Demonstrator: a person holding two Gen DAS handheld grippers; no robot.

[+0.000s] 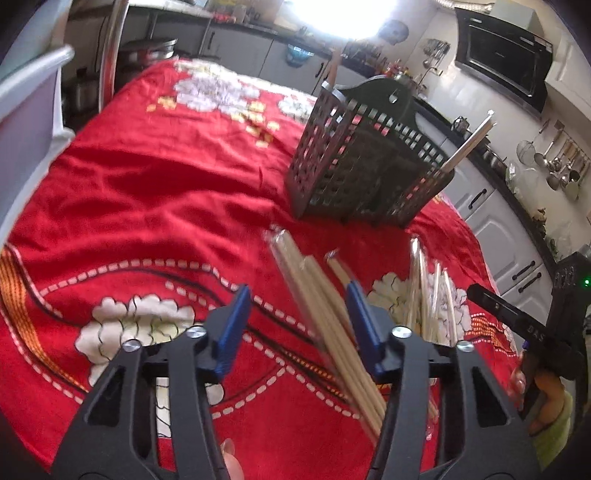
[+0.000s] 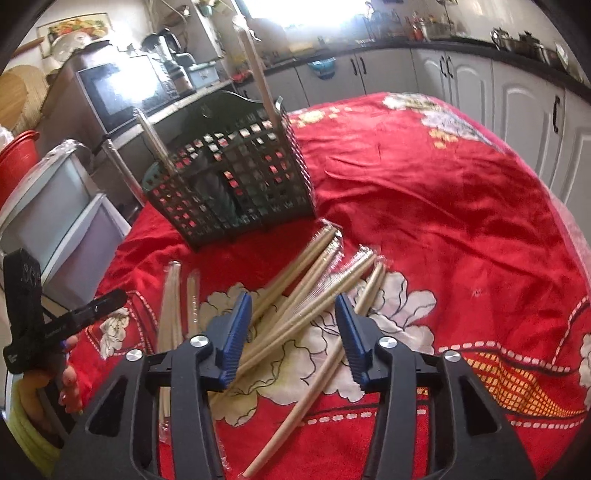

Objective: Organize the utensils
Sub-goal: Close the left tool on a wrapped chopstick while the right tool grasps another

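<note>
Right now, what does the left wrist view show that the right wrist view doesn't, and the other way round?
Only the left wrist view: a dark wall oven and utensils hanging on a wall rail. Only the right wrist view: a microwave and a red bucket. Both: the black perforated plastic utensil basket, the wrapped pale wooden chopsticks and the red floral tablecloth.

Blown-out window (image 1: 347, 14) glare at the top – fisheye bending, dark corners, chopsticks (image 1: 332, 317) slightly motion-blurred

Cloth (image 1: 155, 192) left of basket (image 1: 354, 166) free; chopsticks (image 2: 314, 291) clutter front
</note>
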